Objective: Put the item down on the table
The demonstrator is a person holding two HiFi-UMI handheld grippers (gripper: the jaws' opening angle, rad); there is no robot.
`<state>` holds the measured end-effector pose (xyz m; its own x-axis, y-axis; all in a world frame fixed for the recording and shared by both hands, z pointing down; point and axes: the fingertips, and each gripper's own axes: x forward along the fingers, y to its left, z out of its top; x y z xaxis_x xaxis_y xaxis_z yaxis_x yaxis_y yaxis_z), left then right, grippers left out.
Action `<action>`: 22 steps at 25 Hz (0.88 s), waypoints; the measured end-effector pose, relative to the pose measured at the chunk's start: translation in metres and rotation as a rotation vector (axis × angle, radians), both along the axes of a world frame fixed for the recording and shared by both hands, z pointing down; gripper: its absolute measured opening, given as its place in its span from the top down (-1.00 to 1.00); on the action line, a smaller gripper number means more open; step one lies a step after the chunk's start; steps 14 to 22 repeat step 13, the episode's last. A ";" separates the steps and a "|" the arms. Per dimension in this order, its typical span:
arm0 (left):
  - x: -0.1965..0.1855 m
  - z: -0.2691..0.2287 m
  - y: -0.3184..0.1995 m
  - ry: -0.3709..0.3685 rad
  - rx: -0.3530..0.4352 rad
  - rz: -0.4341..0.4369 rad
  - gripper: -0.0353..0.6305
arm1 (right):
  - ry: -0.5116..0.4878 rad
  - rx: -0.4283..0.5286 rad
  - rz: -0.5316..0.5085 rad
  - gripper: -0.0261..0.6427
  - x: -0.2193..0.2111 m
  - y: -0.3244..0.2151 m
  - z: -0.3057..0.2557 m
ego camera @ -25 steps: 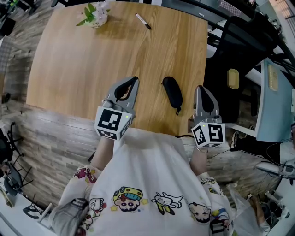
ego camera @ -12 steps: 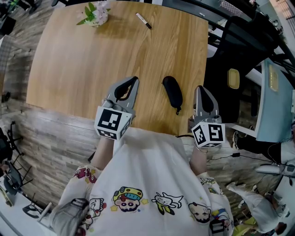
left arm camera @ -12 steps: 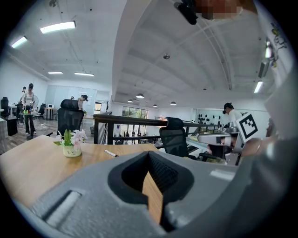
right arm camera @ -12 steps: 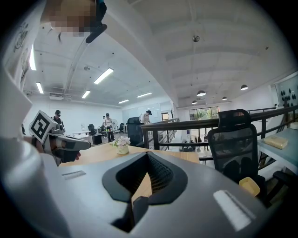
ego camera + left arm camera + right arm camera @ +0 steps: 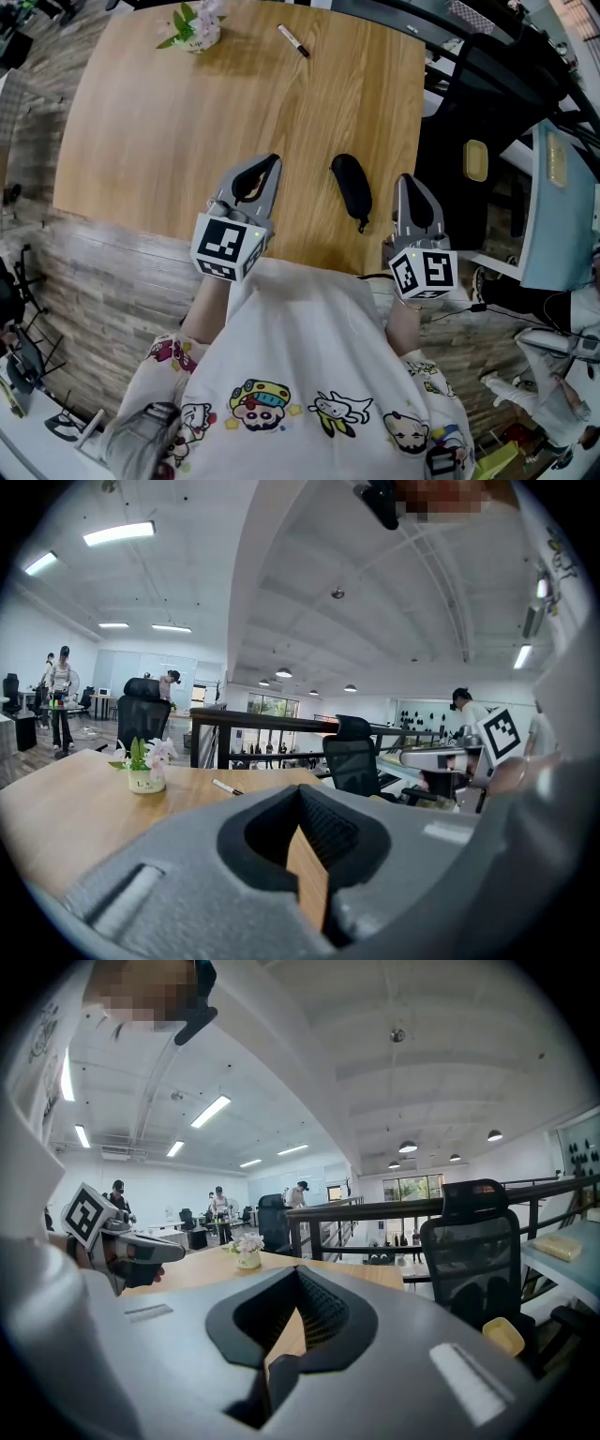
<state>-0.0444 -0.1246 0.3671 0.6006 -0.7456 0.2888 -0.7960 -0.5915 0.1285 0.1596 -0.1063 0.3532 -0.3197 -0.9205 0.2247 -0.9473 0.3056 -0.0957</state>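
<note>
At the 11 o'clock corner of the tabletop (image 5: 141,141) stands a small white pot (image 5: 199,39) holding a green plant with pale flowers; it also shows far off in the left gripper view (image 5: 145,780) and the right gripper view (image 5: 248,1260). The left tongs (image 5: 272,165) hover low at 6 o'clock of the tabletop's middle, pointing toward 1 o'clock. Their own view shows them (image 5: 301,797) pressed together at the tips with nothing pinched; only a sliver of wood shows through the hollow behind the tips. A pen (image 5: 292,42) lies alone near the far edge at 12 o'clock, slanted, well apart from the pot. The black pouch (image 5: 352,187), the task's thing, lies flat on the tabletop at 4 o'clock of the middle, its long side running toward 12 o'clock and a short strap trailing at its near end. It rests between the two tongs, touching neither and somewhat nearer the right pair. The right tongs (image 5: 406,180) hang at the tabletop's 4 o'clock edge, pointing to 12 o'clock; their own view shows them (image 5: 298,1274) pressed together and empty. Past the right edge stands a black chair (image 5: 487,103), with a yellow thing (image 5: 475,159) just beside it; what it is I cannot tell.
</note>
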 end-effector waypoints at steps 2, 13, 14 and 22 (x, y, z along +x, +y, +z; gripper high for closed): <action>-0.001 0.002 0.000 -0.003 -0.005 0.007 0.89 | 0.000 -0.001 -0.001 0.89 0.000 0.000 0.000; -0.006 0.006 0.002 -0.019 0.004 0.055 0.90 | -0.002 -0.003 0.003 0.89 0.004 -0.003 0.002; -0.006 0.006 0.002 -0.019 0.004 0.055 0.90 | -0.002 -0.003 0.003 0.89 0.004 -0.003 0.002; -0.006 0.006 0.002 -0.019 0.004 0.055 0.90 | -0.002 -0.003 0.003 0.89 0.004 -0.003 0.002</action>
